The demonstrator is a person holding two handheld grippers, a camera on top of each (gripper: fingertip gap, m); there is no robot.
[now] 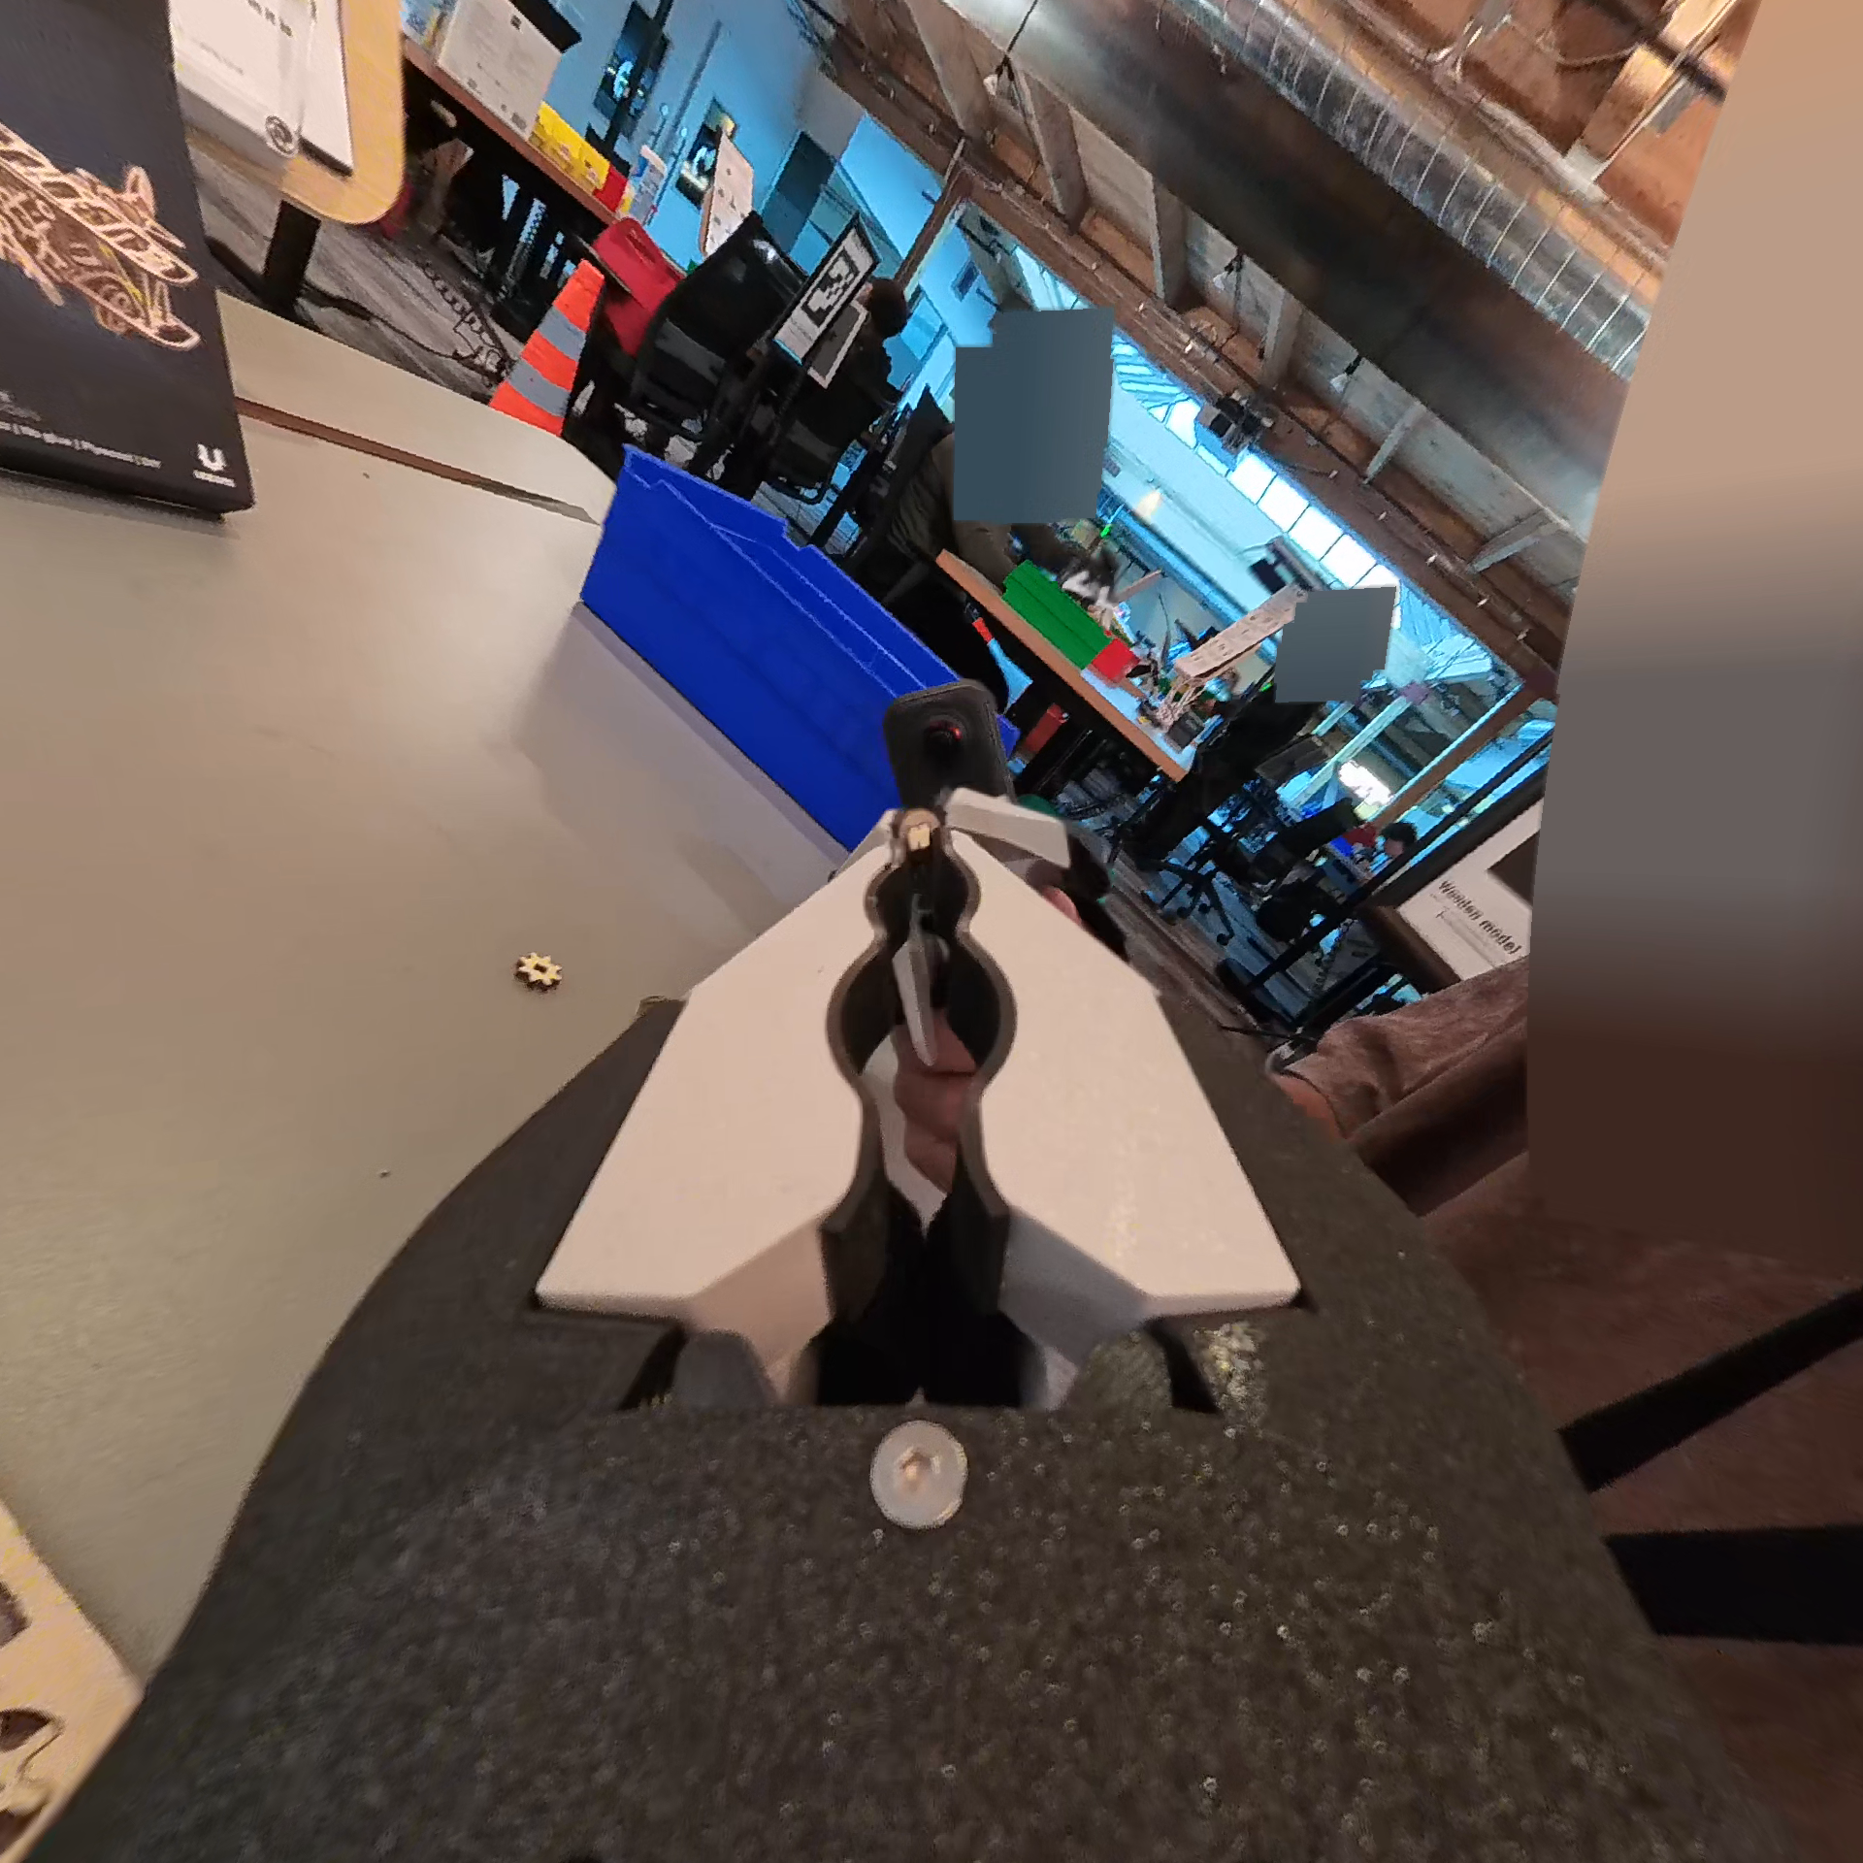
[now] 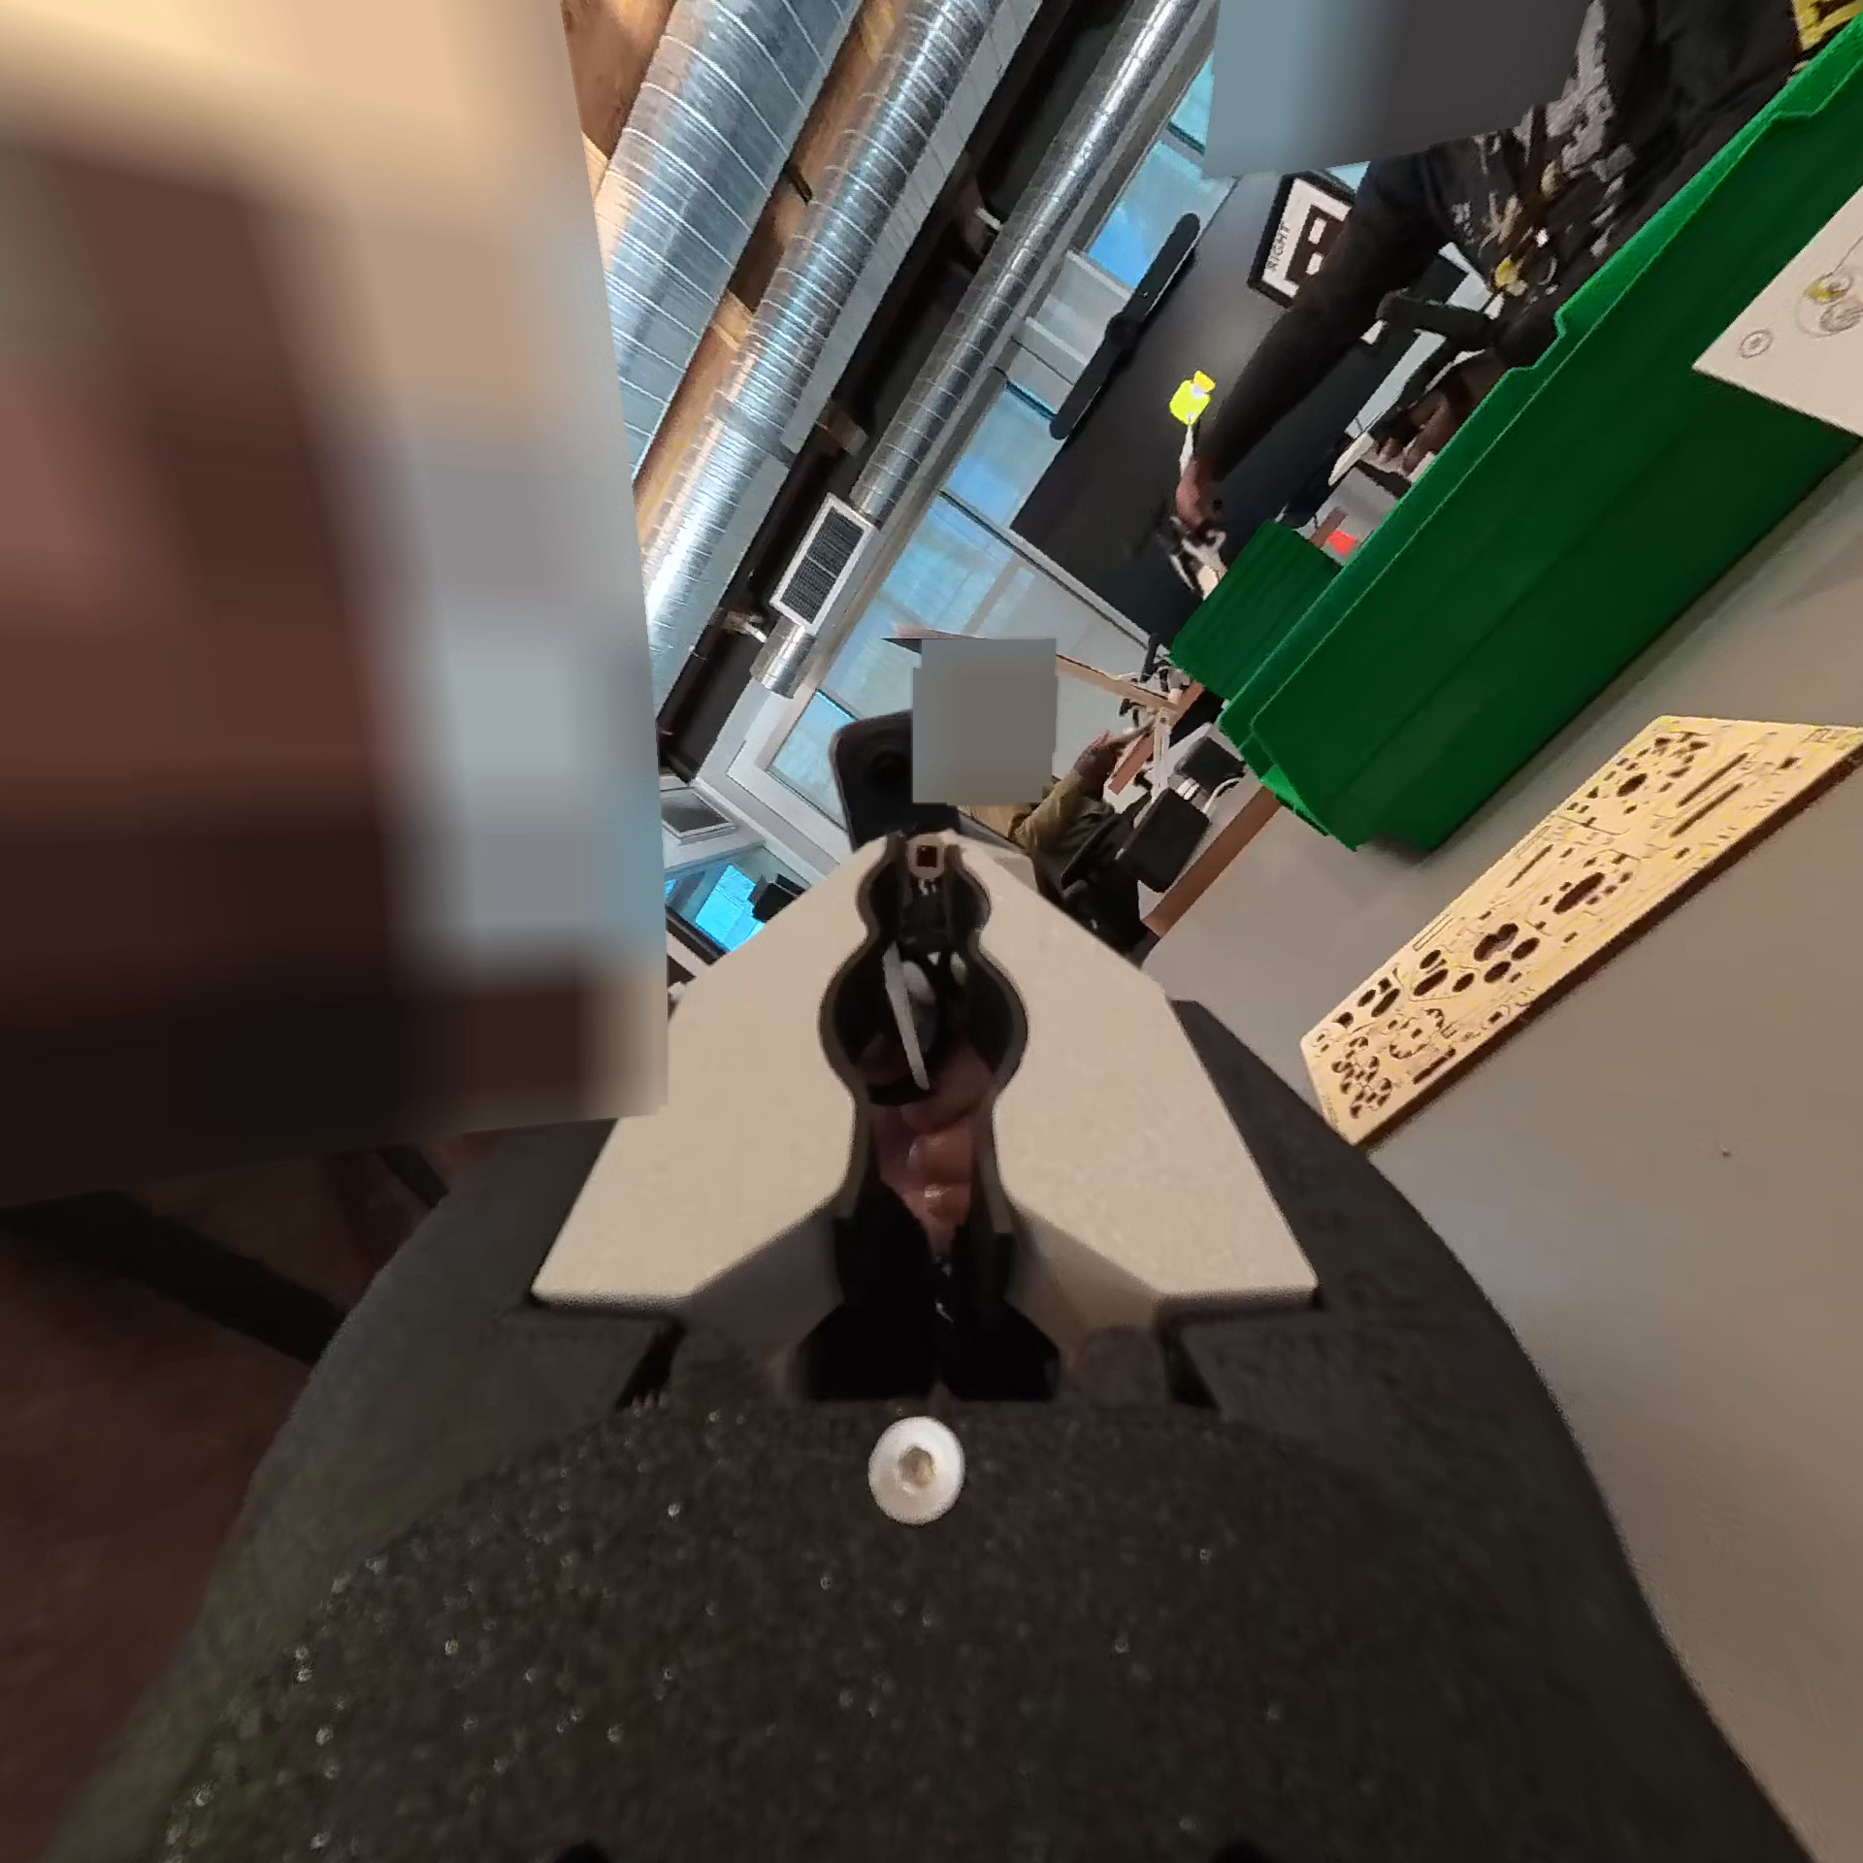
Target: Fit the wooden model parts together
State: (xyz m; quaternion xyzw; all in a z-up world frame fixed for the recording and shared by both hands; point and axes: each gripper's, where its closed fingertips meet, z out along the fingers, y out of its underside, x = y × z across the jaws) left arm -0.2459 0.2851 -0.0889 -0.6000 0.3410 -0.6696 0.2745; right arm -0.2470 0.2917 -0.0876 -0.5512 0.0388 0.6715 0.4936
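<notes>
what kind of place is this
Probably a shared workshop or lab: long worktables behind the blue bin, bare metal ducting overhead, an orange traffic cone, and a laser-cut wooden parts sheet on the grey table.

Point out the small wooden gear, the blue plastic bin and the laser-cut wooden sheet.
small wooden gear (image 1: 537, 971), left wrist view, its centre
blue plastic bin (image 1: 746, 645), left wrist view, its side wall
laser-cut wooden sheet (image 2: 1573, 907), right wrist view, its middle
</notes>
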